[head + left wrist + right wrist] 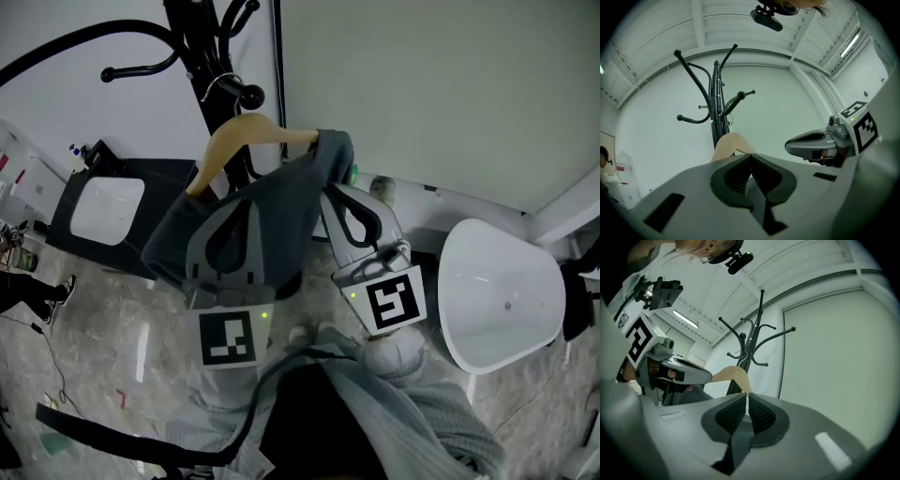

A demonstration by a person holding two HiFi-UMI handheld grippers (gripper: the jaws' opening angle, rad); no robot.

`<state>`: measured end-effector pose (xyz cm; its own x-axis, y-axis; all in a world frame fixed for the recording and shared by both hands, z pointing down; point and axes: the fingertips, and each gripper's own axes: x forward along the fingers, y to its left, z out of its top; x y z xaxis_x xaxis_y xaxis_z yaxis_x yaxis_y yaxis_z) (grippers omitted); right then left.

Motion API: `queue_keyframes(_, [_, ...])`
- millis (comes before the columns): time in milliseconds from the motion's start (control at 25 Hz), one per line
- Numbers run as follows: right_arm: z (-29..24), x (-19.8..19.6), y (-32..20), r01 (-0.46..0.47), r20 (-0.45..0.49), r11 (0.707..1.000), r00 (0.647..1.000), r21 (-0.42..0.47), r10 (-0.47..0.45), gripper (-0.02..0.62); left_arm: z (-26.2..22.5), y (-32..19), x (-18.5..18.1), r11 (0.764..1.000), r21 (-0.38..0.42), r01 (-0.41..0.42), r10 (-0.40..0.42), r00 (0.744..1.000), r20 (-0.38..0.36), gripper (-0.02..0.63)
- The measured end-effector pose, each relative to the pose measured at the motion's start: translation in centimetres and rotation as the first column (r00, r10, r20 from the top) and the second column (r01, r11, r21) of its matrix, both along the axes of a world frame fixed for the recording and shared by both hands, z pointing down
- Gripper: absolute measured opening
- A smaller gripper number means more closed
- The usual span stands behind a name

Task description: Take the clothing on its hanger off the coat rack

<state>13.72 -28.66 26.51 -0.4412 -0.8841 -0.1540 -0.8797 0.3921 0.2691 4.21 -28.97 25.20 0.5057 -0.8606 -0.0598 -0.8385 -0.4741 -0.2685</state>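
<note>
The grey garment hung on a wooden hanger, whose wire hook sat over a knobbed peg of the black coat rack. The cloth looked soft, light and apt to slide, so the stiff hanger shoulders seemed the surer hold. The left tool and right tool were both clenched near those shoulders. Whether they nipped cloth was unclear. Open room lay toward the person, while the wall closed in behind.

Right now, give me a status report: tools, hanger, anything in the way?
Left tool, right tool both shut, tips at the grey garment. Wooden hanger: hook looks still on the rack peg. Rack arms close above; nothing else blocking.
</note>
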Motion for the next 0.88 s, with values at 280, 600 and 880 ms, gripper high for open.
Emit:
queue_keyframes(280, [-1.5, 0.0, -4.3, 0.110, -0.018, 0.993, 0.994, 0.035, -0.110, 0.003, -0.8, -1.4, -1.5, 0.992, 0.023, 0.125, -0.126, 0.991, 0.054, 0.005])
queue_keyframes(600, [-3.6, -0.7, -6.5, 0.474, -0.087, 0.881, 0.877, -0.015, -0.473, 0.028, -2.2, -1.2, -5.0, 0.977, -0.007, 0.214, -0.213, 0.974, 0.077, 0.008])
queue_keyframes(880, [-4.8, -0.5, -9.3, 0.753, -0.263, 0.635, 0.586, -0.171, -0.766, 0.127, -2.2, -2.9, -6.6, 0.989, -0.148, -0.026, 0.065, 0.962, 0.264, 0.171])
